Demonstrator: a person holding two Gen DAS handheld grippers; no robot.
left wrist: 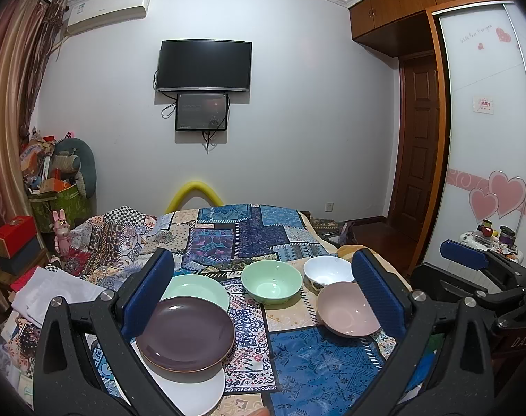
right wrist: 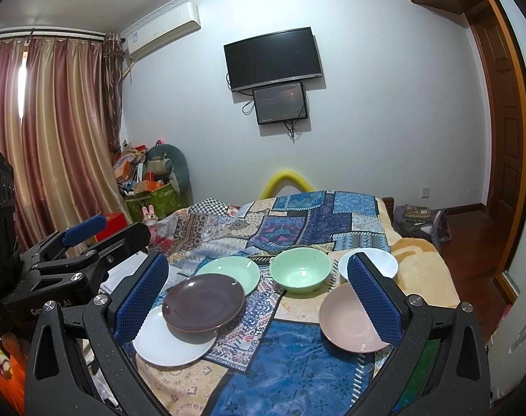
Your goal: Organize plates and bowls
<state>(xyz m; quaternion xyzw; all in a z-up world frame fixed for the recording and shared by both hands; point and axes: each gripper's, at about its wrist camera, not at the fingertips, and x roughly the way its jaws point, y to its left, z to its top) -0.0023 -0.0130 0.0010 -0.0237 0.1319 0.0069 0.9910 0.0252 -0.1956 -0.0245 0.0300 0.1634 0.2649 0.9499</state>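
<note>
On the patchwork cloth lie three plates, overlapping in a row: a white plate (right wrist: 165, 343) nearest, a purple plate (right wrist: 204, 301) resting partly on it, and a green plate (right wrist: 233, 272) behind. To their right stand a green bowl (right wrist: 299, 274), a white bowl (right wrist: 380, 261) and a pink bowl (right wrist: 349, 322). In the left wrist view I see the same purple plate (left wrist: 186, 332), green bowl (left wrist: 271, 282) and pink bowl (left wrist: 346, 308). My left gripper (left wrist: 263, 298) and right gripper (right wrist: 259, 298) both hover open above the dishes, holding nothing.
The cloth covers a bed (right wrist: 315, 215) that drops off at the right to a wooden floor (right wrist: 477, 242) with a bag (right wrist: 422, 222). Boxes and a pink toy rabbit (left wrist: 61, 232) crowd the left side. The other gripper (left wrist: 471, 270) shows at the right edge.
</note>
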